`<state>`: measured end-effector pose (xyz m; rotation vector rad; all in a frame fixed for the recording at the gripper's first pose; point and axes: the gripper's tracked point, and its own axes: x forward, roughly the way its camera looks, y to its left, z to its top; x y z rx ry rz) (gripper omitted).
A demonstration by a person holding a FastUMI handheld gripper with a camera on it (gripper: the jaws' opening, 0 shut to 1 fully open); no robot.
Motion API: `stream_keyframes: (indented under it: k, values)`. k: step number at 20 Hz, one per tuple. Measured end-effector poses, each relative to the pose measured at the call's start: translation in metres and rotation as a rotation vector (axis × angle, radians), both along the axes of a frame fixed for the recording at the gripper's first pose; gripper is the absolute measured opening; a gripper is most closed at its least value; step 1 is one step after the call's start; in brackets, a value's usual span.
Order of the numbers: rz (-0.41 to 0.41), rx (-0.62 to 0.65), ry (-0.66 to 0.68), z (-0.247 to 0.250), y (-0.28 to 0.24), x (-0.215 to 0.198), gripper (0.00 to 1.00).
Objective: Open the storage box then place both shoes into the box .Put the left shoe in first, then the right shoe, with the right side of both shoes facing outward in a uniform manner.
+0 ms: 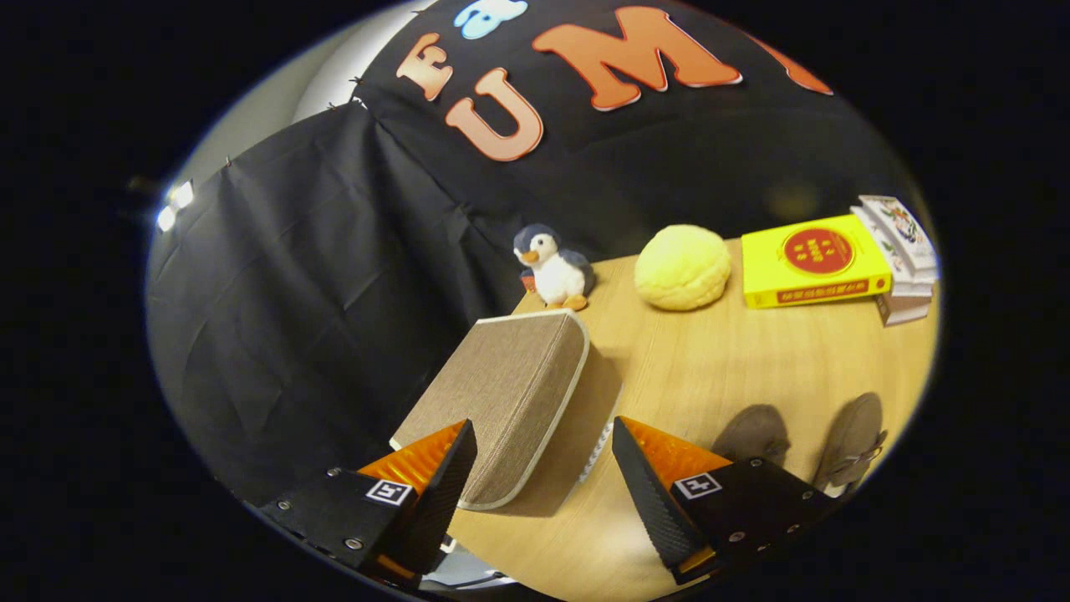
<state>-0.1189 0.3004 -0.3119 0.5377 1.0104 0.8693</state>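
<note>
Currently the gripper is hovering over a light wooden tabletop, its two fingers standing wide apart and pressing on nothing.

- Storage box: a beige woven-fabric box with pale piped edges is sitting at the table's edge, just ahead of the fingers. Its near corner is reaching into the gap between them, closer to the left finger. The fabric lid looks raised and tilted, with what seems to be a line of zipper teeth showing beside it on the right; how far it is opened I cannot tell.
- Shoes: two grey-brown suede shoes are lying side by side on the tabletop to the right of the right finger, apart from the box. The outer one is showing laces. Both are sitting outside the box.
- Beyond the box: a small grey-and-white plush penguin is standing at the table's far edge, against the black cloth wall.
- To the penguin's right, a round yellow bun-shaped soft toy is resting on the wood.
- Further right, a yellow book with a red circle on its cover is lying beside a short stack of pale books, the two looking to be in contact.
</note>
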Motion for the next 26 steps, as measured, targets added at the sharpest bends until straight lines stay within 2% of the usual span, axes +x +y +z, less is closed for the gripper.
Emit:
stream_keyframes:
  k: [6, 9, 12, 16, 19, 23, 26]
  values:
    - [0.052, 0.133, 0.185, -0.025, 0.037, -0.019, 0.96]
    - [0.038, 0.216, 0.272, -0.028, 0.059, -0.019, 0.96]
    - [0.022, 0.261, 0.312, -0.033, 0.070, -0.015, 0.96]
    - [0.050, 0.284, 0.353, -0.048, 0.077, -0.024, 0.94]
    - [-0.020, 0.392, 0.464, -0.048, 0.076, -0.024, 0.94]
    - [-0.045, 0.487, 0.525, -0.042, 0.074, -0.022, 0.79]
    - [-0.049, 0.508, 0.498, -0.034, 0.071, -0.021, 0.65]
